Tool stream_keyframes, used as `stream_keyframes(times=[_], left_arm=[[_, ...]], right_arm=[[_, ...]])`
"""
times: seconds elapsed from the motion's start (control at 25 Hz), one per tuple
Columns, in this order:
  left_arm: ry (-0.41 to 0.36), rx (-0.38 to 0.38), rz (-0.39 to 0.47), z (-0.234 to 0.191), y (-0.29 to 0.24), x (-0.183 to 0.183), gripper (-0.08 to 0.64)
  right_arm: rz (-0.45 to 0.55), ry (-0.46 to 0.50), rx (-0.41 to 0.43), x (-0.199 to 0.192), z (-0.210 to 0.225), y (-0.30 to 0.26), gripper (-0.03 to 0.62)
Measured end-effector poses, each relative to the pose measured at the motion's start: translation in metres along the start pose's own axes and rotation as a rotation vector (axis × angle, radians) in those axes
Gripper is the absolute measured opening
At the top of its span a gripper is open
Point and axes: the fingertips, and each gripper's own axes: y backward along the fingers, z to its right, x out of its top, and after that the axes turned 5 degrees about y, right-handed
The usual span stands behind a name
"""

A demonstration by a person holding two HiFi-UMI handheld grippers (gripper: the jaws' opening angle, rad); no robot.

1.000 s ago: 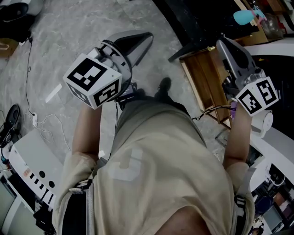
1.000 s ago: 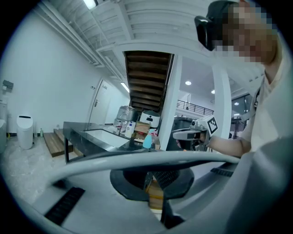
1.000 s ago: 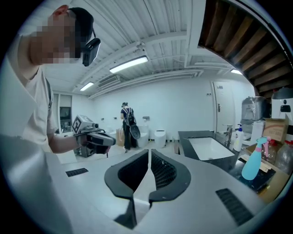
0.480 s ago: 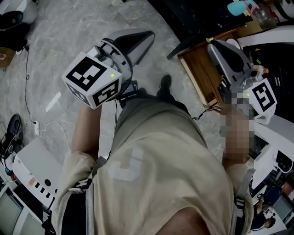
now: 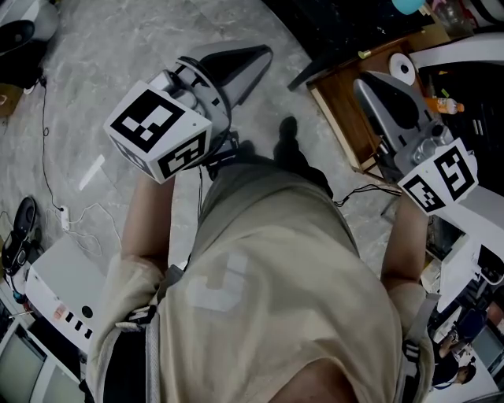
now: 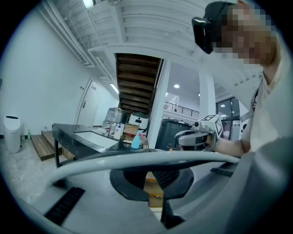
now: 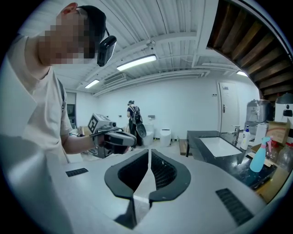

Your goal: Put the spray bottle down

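Observation:
A light blue spray bottle (image 7: 257,160) stands on the dark counter at the right of the right gripper view. It also shows small in the left gripper view as the bottle (image 6: 136,140), and as the bottle's teal top (image 5: 409,5) at the upper edge of the head view. My left gripper (image 5: 256,55) is held in the air over the floor, jaws together, nothing in them. My right gripper (image 5: 366,83) hangs over a wooden cabinet, shut and empty, its pads (image 7: 160,171) meeting along one seam. Neither gripper touches the bottle.
A wooden cabinet (image 5: 346,126) stands beside the black counter with a sink (image 7: 219,146). An orange bottle (image 5: 445,104) and a white roll (image 5: 403,69) lie near it. White equipment (image 5: 55,283) and cables (image 5: 47,157) are on the floor at left. A person (image 7: 133,116) stands far off.
Both hands have drifted across the room, the right one farther, along the wooden cabinet. The spray bottle has slid toward the head view's top edge. Both grippers stayed shut.

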Motion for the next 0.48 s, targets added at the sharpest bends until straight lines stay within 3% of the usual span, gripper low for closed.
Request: stream_keyframes(times=[0.48], left_arm=[[0.015,0.0,-0.005,0.007,0.0,-0.006,0.009]], right_arm=[[-0.007,-0.007,0.04,-0.006,-0.019,0.002,0.034]])
